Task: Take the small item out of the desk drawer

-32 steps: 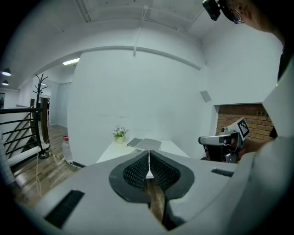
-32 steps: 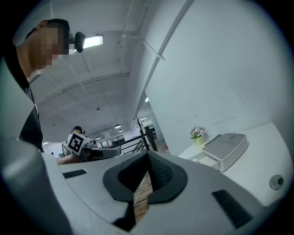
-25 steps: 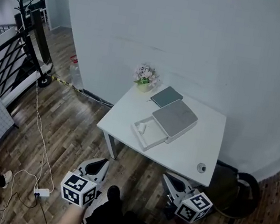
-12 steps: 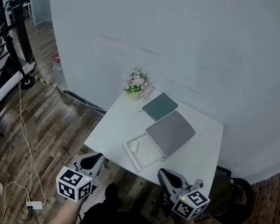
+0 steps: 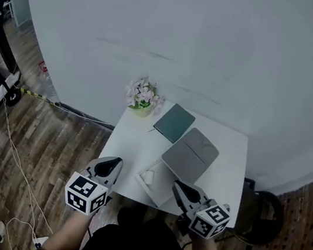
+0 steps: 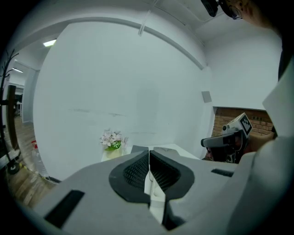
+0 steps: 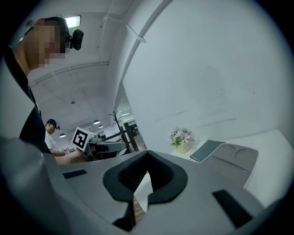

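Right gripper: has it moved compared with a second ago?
Yes. The right gripper has come toward the white table, its tip now over the near edge beside the open drawer.

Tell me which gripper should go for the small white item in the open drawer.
Right, probably. The right gripper points over the open drawer, with the small white item just beside it; the left gripper hangs beside the table. Both are shut.
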`<state>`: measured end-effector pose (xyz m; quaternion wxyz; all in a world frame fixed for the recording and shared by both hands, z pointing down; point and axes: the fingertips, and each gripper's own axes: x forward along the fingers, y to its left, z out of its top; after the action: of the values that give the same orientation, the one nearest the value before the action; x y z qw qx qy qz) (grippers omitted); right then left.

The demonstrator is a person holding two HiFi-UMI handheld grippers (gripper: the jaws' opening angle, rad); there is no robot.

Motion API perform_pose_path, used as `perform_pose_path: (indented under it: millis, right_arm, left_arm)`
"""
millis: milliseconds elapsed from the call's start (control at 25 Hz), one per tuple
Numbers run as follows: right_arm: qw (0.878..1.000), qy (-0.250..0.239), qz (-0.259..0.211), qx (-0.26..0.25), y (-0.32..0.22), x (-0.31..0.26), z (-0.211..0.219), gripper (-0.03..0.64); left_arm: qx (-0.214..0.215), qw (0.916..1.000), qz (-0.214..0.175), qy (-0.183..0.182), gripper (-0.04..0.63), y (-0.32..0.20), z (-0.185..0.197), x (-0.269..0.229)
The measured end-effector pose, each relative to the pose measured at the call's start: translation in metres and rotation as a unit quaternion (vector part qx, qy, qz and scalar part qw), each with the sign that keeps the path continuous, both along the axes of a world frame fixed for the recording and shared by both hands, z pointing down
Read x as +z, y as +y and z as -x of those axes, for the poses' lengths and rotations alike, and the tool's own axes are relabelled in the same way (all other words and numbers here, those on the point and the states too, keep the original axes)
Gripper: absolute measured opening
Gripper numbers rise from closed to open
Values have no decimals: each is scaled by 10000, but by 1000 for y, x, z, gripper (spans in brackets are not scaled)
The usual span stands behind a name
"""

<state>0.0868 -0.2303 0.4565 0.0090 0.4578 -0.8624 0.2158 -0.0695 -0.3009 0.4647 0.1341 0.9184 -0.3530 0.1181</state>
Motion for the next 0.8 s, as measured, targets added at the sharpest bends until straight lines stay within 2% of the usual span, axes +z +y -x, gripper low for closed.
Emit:
perform_pose_path:
  millis: [120, 320, 520, 800]
  right_arm:
    - [9998, 43, 190, -21, -9, 11, 1, 3]
    - [9990, 126, 408, -166, -34, 27, 3, 3]
    - [9973, 248, 551, -426, -59, 40, 1, 3]
    - [9922, 359, 801, -887, -81, 64, 14, 5]
  left_arm:
    - [30, 10000, 39, 65, 15, -9, 0, 0]
    - [-223, 9992, 319, 106, 15, -26, 6, 19]
    - [-201, 9988, 445, 0, 14, -35, -7, 30]
    - [-378, 9974, 607, -13, 15, -47, -12, 41]
